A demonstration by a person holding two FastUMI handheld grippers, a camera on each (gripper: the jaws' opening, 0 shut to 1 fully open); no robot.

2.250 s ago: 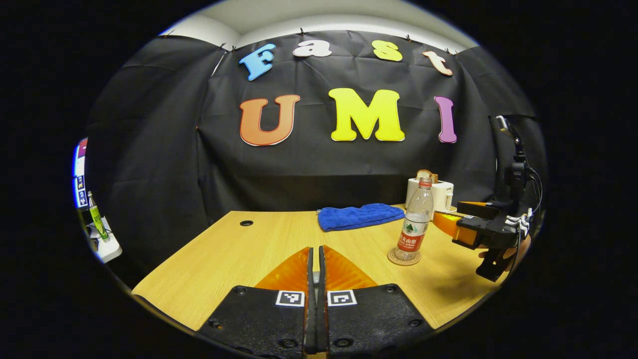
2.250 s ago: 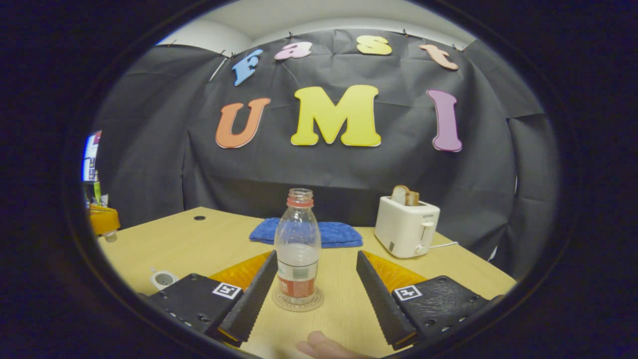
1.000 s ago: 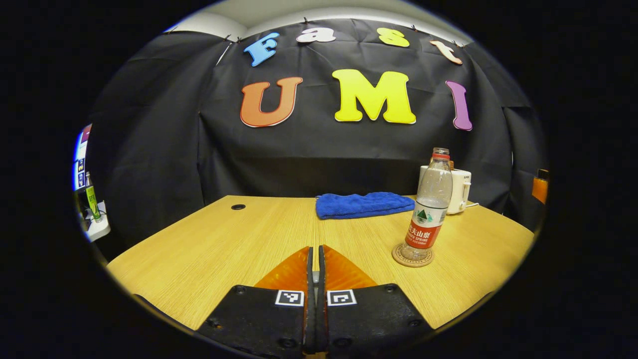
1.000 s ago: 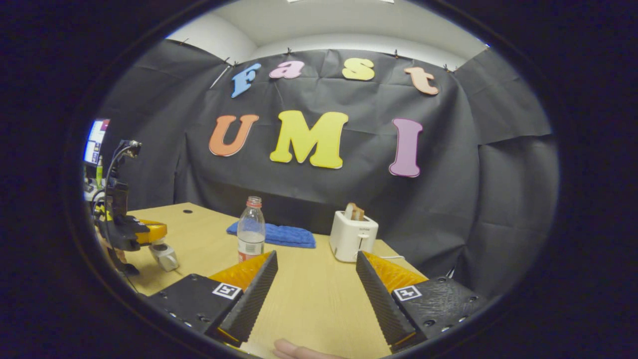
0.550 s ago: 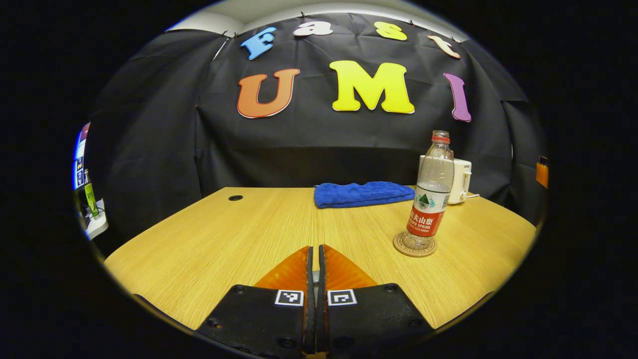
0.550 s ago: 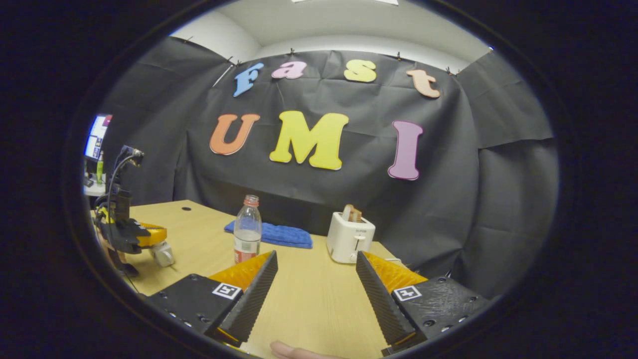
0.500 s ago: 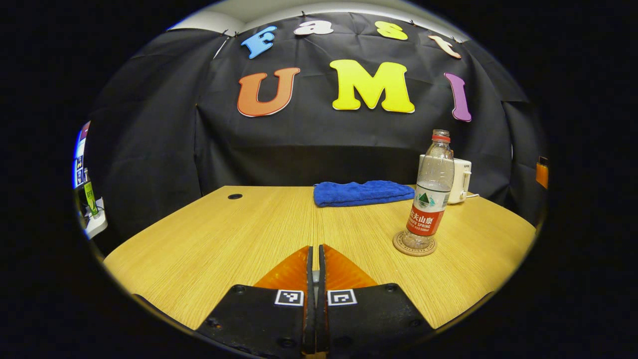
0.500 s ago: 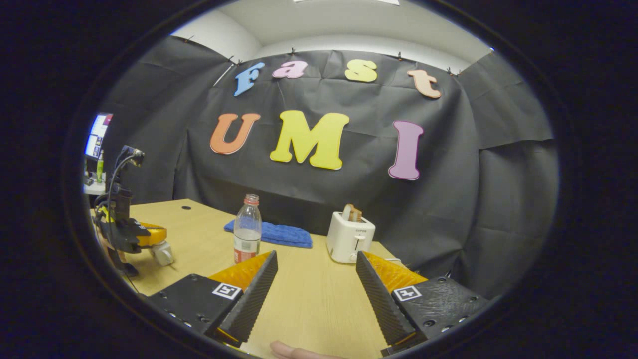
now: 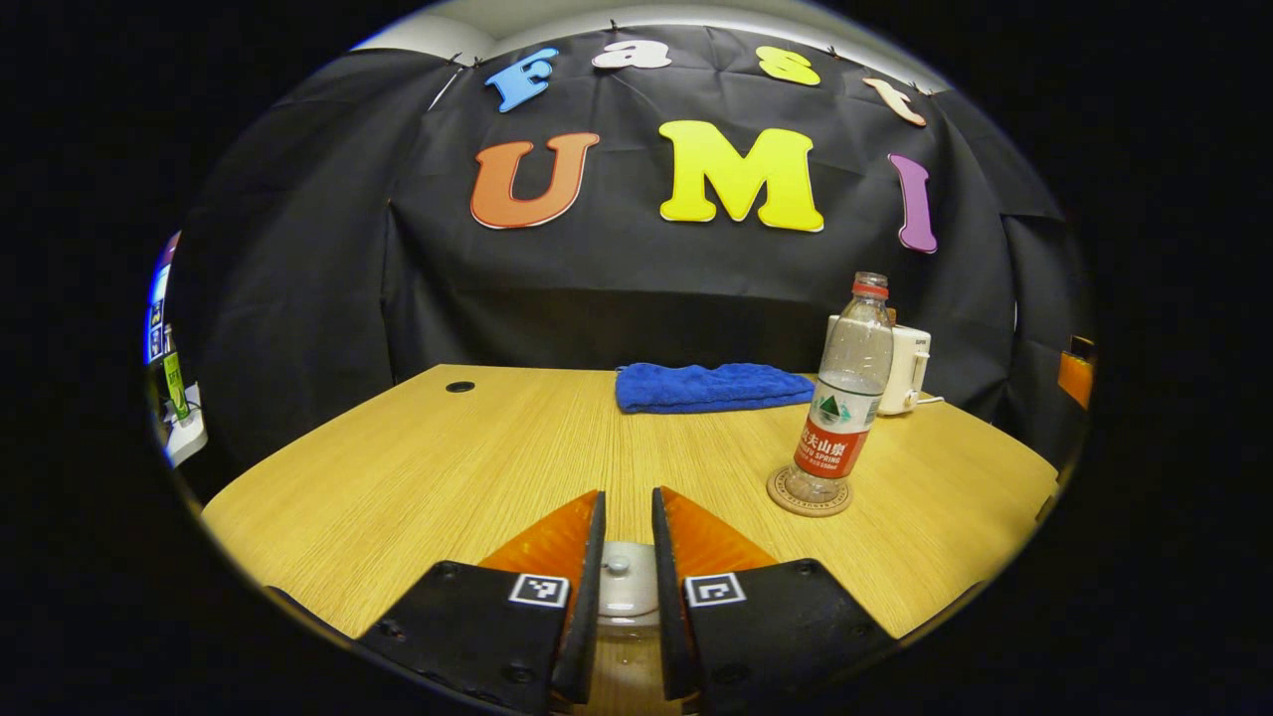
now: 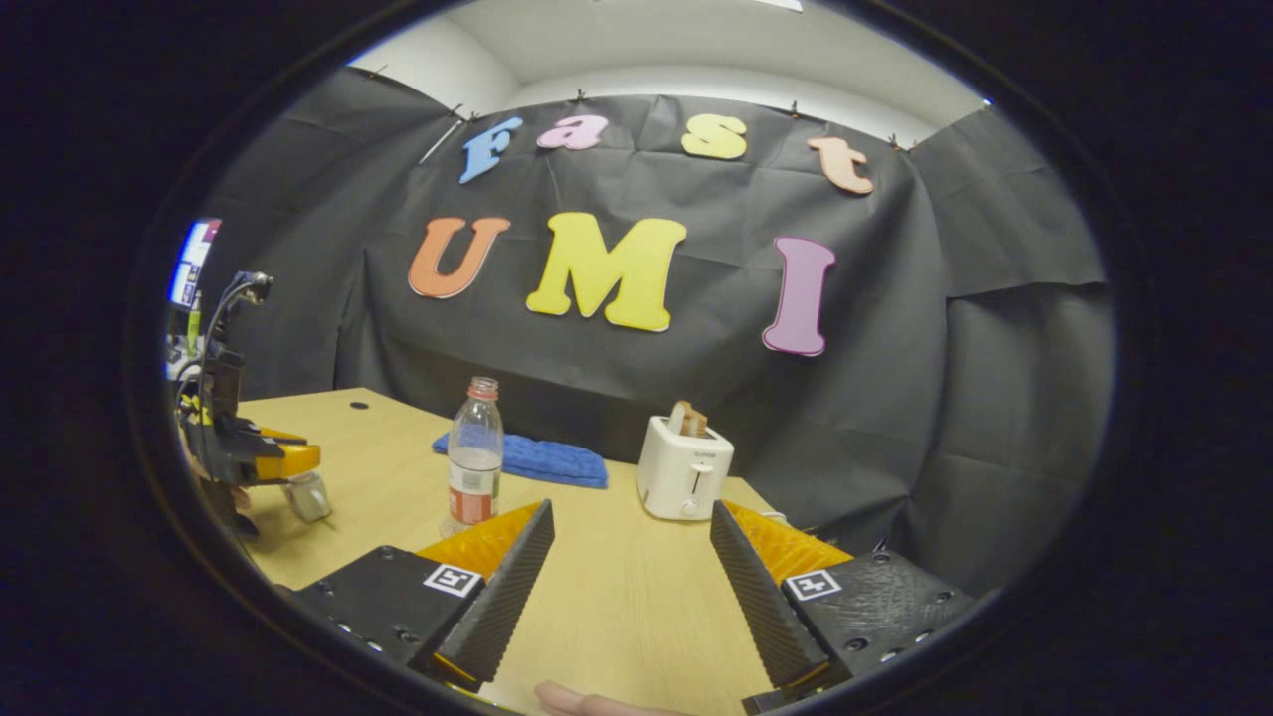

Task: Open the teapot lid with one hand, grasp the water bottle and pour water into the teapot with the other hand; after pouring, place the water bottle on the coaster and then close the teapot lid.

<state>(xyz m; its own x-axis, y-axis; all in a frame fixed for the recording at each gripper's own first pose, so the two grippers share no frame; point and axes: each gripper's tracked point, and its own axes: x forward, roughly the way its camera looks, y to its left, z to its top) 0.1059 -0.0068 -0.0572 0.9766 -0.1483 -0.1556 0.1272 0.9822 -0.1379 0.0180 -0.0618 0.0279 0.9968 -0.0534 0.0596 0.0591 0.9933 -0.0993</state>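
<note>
In the left gripper view, the left gripper (image 9: 627,557) has its fingers a little apart around the teapot lid (image 9: 625,587), not squeezing it. The water bottle (image 9: 845,398) stands on the coaster (image 9: 809,494) toward the table's (image 9: 418,487) right edge.

In the right gripper view, the right gripper (image 10: 629,557) is spread wide, holding nothing, above the table's near edge.
</note>
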